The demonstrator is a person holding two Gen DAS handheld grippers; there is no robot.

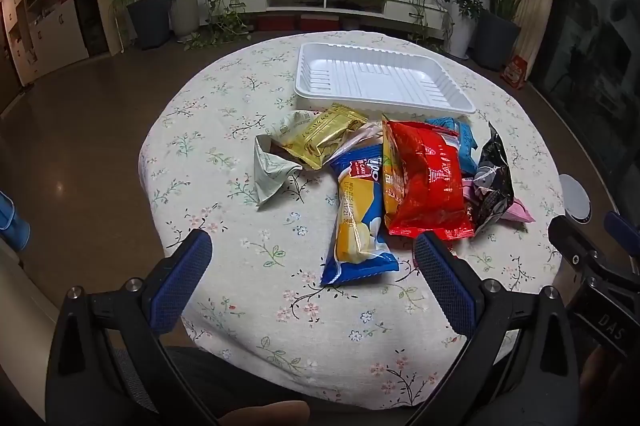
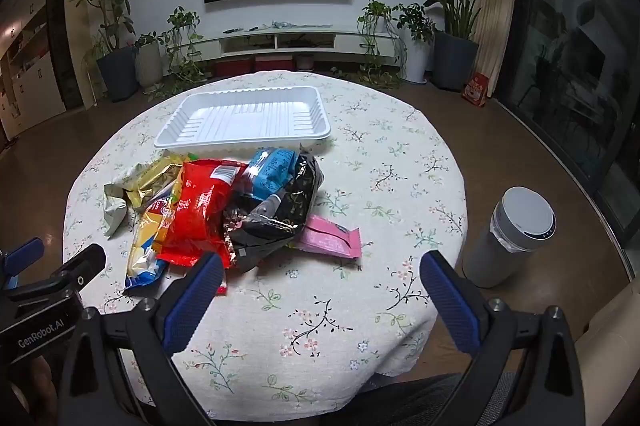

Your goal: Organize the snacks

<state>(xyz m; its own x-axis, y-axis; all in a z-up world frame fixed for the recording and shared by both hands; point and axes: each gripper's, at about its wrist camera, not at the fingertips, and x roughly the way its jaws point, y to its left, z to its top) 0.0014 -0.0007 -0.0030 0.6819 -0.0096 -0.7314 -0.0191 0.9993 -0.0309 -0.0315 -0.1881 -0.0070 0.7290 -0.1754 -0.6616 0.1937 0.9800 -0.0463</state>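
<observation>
On the round counter (image 1: 224,98) with the flowery cloth, going left to right:

- left hand-held gripper (image 1: 316,268) hangs over the near edge, jaws spread wide, nothing between them
- crumpled pale green wrapper (image 1: 272,170) sits at the left end of the snack pile, with a gold packet (image 1: 320,138) lying on it
- blue-and-yellow cake pack (image 1: 358,222) runs toward the near edge, its top tucked under the red bag (image 1: 424,182)
- light blue packet (image 2: 272,170) pokes out behind the red bag, just beside the tray
- black foil bag (image 2: 280,214) leans on the pile, pink packet (image 2: 330,238) flat at its right
- white plastic tray (image 2: 244,122) sits behind the pile with no snacks in it
- right hand-held gripper (image 2: 320,272) also spread wide, holding nothing
- grey cylinder canister (image 2: 508,238) stands on the floor off the counter's right side
</observation>
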